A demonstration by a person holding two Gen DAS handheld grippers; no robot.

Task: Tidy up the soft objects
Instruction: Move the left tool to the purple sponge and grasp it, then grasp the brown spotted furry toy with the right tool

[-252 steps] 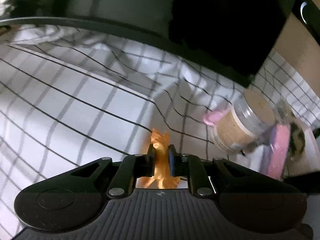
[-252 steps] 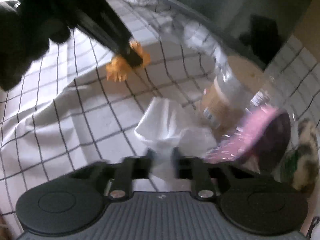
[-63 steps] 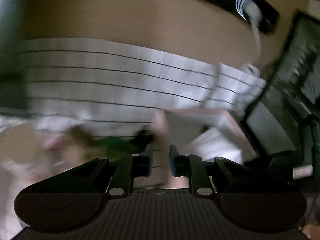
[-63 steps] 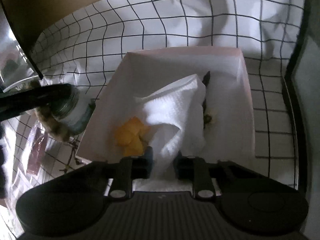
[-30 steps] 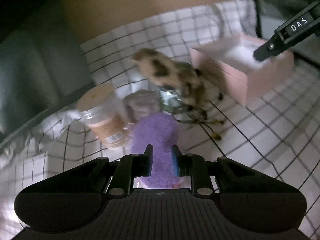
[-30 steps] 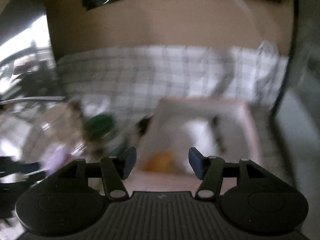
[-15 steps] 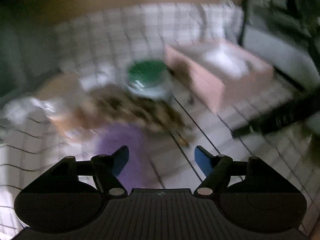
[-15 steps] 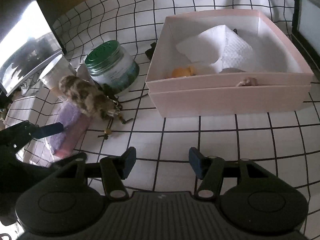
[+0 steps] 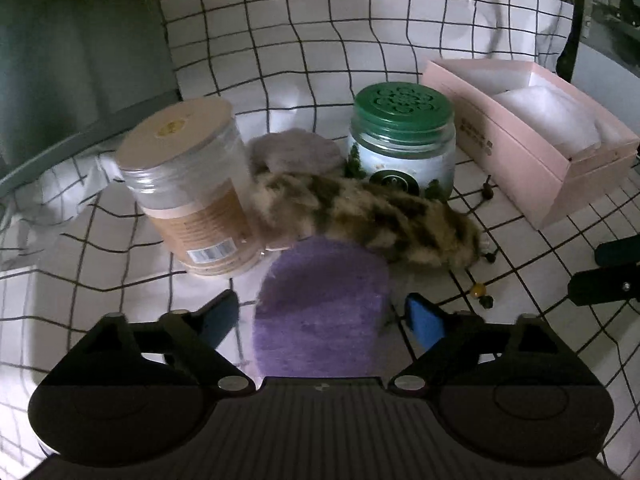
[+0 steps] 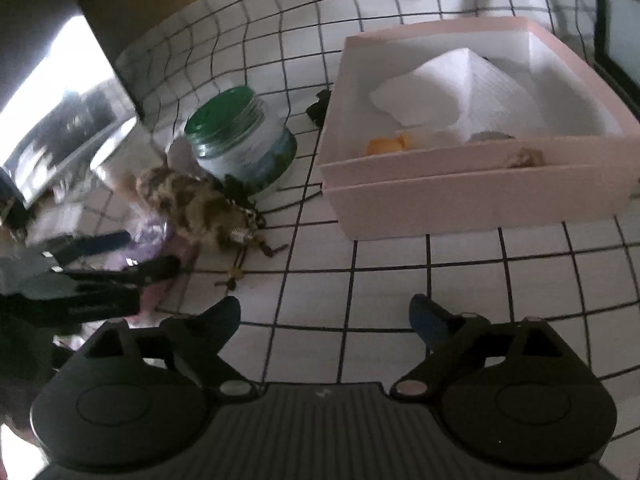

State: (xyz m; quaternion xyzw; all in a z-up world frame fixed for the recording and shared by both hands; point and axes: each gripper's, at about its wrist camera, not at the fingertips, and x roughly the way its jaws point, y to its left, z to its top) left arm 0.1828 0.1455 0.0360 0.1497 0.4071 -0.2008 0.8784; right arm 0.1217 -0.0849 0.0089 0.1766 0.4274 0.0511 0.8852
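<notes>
**A:** Entry, current moment. Left gripper (image 9: 322,316): jaws spread wide, straddling the near end of the purple fuzzy pad (image 9: 320,304), blue fingertips (image 9: 424,320) either side and apparently not yet touching it. Judgement: lined up for a pinch across the pad's width.

**B:** Right gripper (image 10: 324,320)?

**A:** Also wide apart, holding nothing, hovering over bare checked tablecloth (image 10: 400,288) in front of the pink box (image 10: 460,196).

**B:** What is in the box?

**A:** White paper towel (image 10: 472,88), an orange soft item (image 10: 390,145), and a small tan fluffy piece (image 10: 526,157) at the front wall. The box reads as the collecting place for soft things.

**B:** Still outside it?

**A:** The purple pad; a mottled brown fur pom-pom charm (image 9: 372,216) lying across the pad's far edge, beaded cord (image 9: 478,290) trailing right; a greyish pad (image 9: 294,152) behind. The fur overlapping the pad may drag when the pad is lifted.

**B:** Hard items?

**A:** Clear jar with tan lid (image 9: 188,184) and green-lidded jar (image 9: 402,140), both upright, flanking the fur. Likely to stay put.

**B:** Any writing?

**A:** Barcode and paper label on the clear jar, round emblem on the green jar, small print on the box side. None legible.
</notes>
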